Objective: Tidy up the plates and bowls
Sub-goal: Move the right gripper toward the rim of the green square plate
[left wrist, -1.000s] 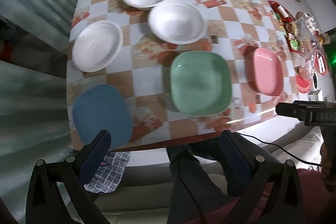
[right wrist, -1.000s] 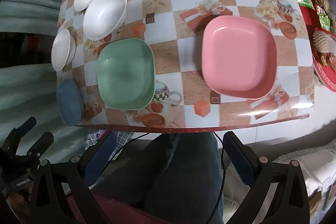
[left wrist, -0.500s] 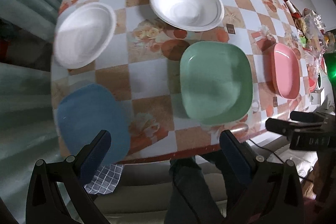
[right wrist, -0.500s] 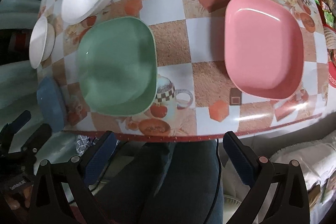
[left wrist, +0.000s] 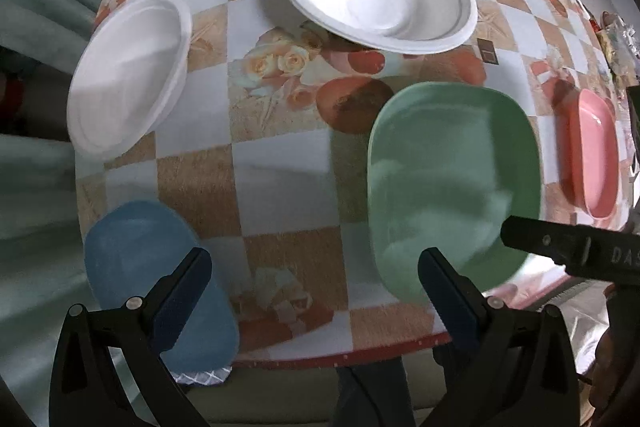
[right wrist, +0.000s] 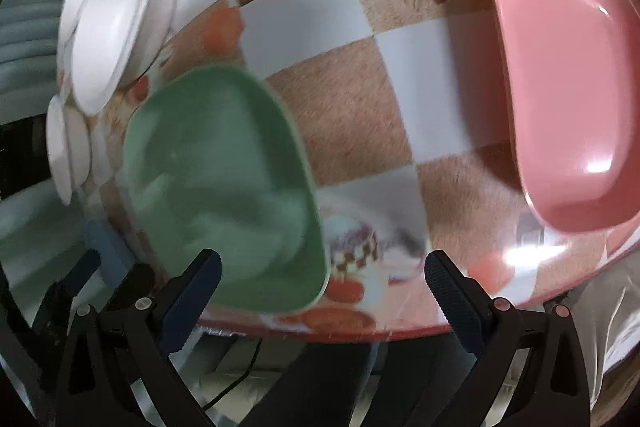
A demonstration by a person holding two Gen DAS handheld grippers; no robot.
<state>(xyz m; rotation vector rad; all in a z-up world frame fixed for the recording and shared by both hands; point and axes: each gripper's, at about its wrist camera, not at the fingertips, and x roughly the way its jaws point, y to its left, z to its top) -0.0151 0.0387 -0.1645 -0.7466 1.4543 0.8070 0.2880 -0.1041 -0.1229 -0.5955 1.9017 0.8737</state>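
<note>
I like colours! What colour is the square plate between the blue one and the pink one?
Green. The green plate shows best in the left wrist view.

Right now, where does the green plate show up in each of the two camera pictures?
Left wrist view: the green plate lies right of centre, at the near table edge, just ahead of the left gripper.
Right wrist view: the green plate lies left of centre, just ahead of the right gripper.
Shared landmark: the pink plate lies to the right of the green one in both views.
</note>
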